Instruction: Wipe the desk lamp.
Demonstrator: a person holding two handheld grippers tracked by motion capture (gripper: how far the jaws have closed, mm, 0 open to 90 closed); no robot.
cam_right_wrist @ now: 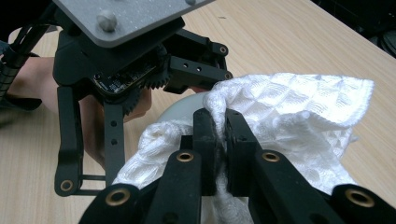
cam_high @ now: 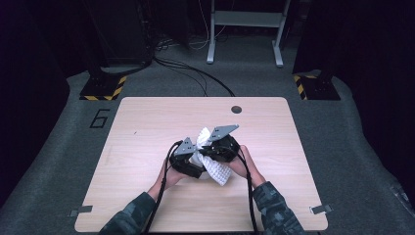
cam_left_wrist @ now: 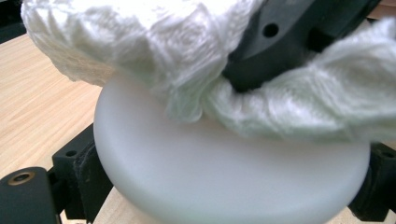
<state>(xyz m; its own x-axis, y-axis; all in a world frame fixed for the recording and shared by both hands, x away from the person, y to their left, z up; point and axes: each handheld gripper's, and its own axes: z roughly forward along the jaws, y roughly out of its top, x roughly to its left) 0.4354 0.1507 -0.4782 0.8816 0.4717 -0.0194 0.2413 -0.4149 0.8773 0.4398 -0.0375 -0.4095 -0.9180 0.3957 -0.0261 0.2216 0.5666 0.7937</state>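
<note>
Cloth (cam_high: 215, 169) sits bunched between the two claws near the middle of the bench (cam_high: 147, 127) in the high view, the left claw (cam_high: 192, 161) below-left of it, the right claw (cam_high: 215, 149) above-right, both touching it.

In the left gripper view, a white disc (cam_left_wrist: 224, 172) is clamped across its width between wide-set jaws, flat face up, the cloth draped over its far edge.

In the right gripper view, the right claw (cam_right_wrist: 221, 140) is pinched tight on a fold of cloth just above the disc (cam_right_wrist: 184, 109), so wiping likely means dragging toward the left claw (cam_right_wrist: 140, 84).
</note>
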